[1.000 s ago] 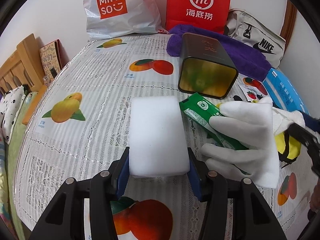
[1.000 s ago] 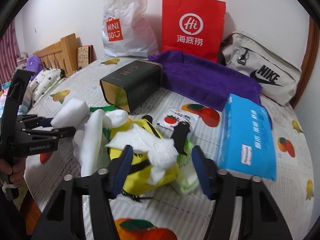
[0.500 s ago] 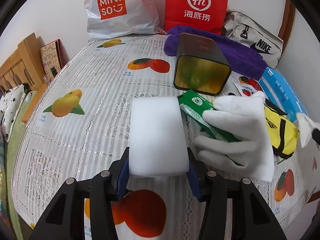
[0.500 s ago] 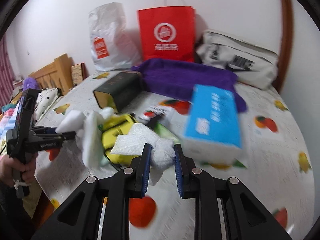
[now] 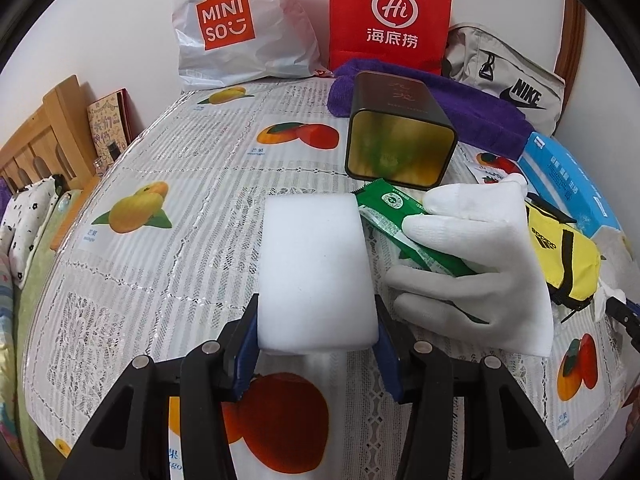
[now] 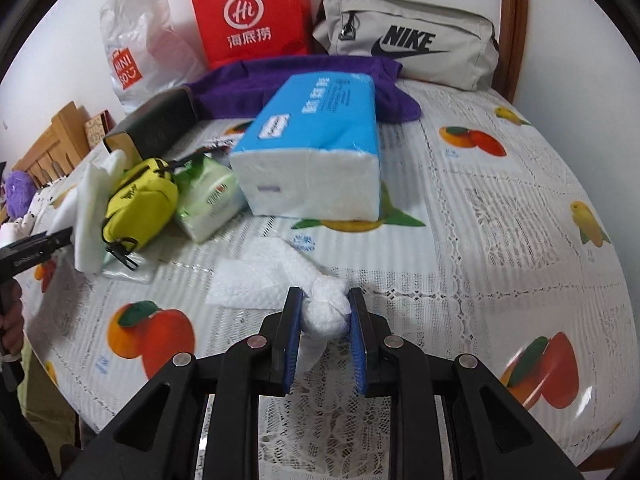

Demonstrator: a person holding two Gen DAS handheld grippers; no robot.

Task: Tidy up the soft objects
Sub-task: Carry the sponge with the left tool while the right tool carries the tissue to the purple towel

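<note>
My left gripper [image 5: 316, 316] is shut on a white foam sponge block [image 5: 316, 268], held just above the fruit-print tablecloth. Right of it lie a white glove [image 5: 476, 264] over a green sachet [image 5: 384, 216], and a yellow pouch [image 5: 560, 256]. My right gripper [image 6: 325, 312] is shut on a white crumpled tissue [image 6: 324, 312], whose loose end [image 6: 256, 280] trails on the cloth. The yellow pouch [image 6: 140, 196], a green wipes pack [image 6: 208, 196] and the glove [image 6: 90, 216] lie to its left.
A dark open tin [image 5: 400, 144] lies on its side mid-table. A blue tissue pack [image 6: 320, 148], purple towel [image 6: 288, 80], red bag [image 6: 248, 12], Miniso bag [image 5: 236, 28] and Nike bag [image 6: 408, 44] fill the back. A wooden headboard [image 5: 36, 140] is at left.
My right gripper shut on the white tissue, lifted it off the yellow pouch and carried it right and down to the cloth in front of the blue pack. My left gripper barely moved.
</note>
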